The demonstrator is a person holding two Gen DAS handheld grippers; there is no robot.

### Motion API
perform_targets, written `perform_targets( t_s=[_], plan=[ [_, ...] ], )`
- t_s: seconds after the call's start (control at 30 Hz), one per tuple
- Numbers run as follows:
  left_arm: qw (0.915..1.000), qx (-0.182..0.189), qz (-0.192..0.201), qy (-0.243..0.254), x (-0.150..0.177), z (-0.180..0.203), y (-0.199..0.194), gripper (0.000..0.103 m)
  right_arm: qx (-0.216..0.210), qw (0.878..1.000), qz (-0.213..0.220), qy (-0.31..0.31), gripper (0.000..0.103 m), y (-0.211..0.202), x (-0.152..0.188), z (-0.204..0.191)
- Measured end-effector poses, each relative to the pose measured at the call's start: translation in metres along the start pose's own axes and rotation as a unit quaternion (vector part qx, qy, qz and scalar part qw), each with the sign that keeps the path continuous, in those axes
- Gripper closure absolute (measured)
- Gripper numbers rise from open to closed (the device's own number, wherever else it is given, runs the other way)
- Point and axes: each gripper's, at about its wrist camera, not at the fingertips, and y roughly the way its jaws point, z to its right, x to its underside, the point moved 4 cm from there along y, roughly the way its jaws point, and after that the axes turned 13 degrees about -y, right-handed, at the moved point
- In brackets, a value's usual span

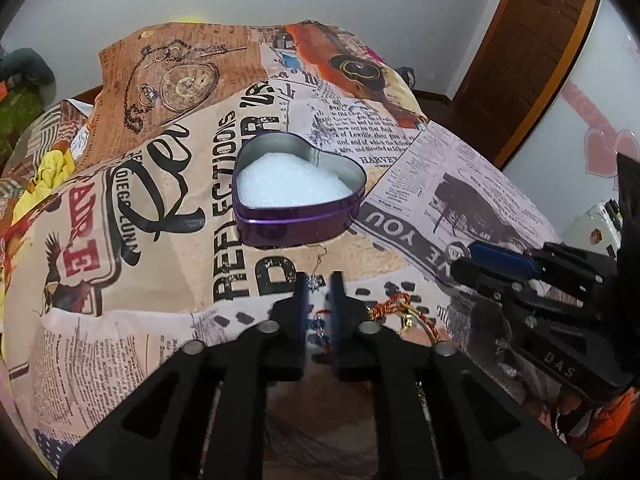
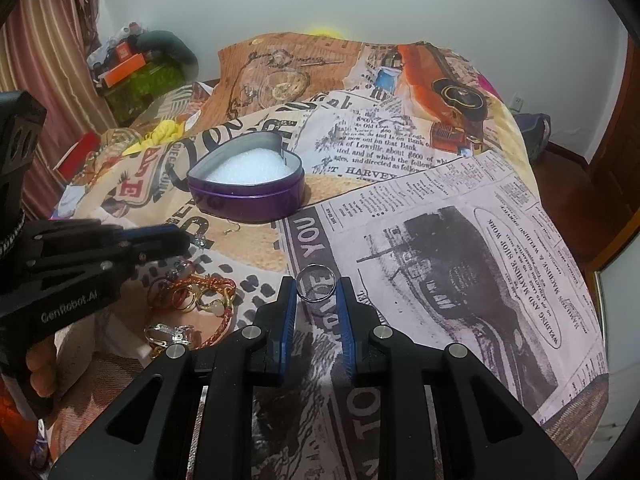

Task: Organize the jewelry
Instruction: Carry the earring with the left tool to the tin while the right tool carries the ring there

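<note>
Left tongs [image 1: 319,280]: slightly parted around dangling earring [image 1: 316,276]; grip uncertain.
Right tongs [image 2: 316,286]: clamped on silver ring [image 2: 316,287].
Heart tin [image 1: 298,188]: open on bed.

Metal, cloth and matt plastic

Ahead of the claws, a glossy purple metal heart tin [image 1: 298,204] with white grainy filling lies on soft printed cloth [image 2: 460,240]; the silver ring [image 2: 316,283] between matt black right gripper [image 2: 316,286] fingers shines.

The left gripper [image 1: 319,280] covers the dangling earring's [image 1: 320,322] lower end. At nine o'clock, the clutter [image 2: 132,68] by the curtain is too blurred to identify.
</note>
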Motion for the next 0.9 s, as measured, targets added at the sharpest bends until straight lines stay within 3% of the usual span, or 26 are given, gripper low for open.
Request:
perform_targets(
  t_s=[0.07,0.23,0.4,0.6,0.9],
  plan=[
    [1.0000,-0.001,0.004,-0.003,-0.004,0.000,0.002,0.066,0.001,1.000,0.000,0.000,0.085,-0.001,0.000,0.000],
    [0.9999,-0.007,-0.013,-0.003,-0.004,-0.001,0.017,0.064,0.002,1.000,0.002,-0.001,0.085,-0.002,-0.001,0.000],
    [0.9997,-0.015,-0.017,0.004,-0.001,-0.001,0.025,0.094,0.005,1.000,0.003,0.001,0.085,-0.004,-0.003,0.001],
    [0.9999,-0.014,-0.001,0.003,-0.003,-0.003,0.017,0.094,0.010,1.000,0.012,-0.001,0.085,-0.009,-0.011,0.000],
    [0.9983,-0.005,0.058,0.005,-0.023,-0.004,-0.024,0.094,0.024,0.999,0.043,-0.011,0.085,-0.021,-0.038,-0.001]
  ],
)
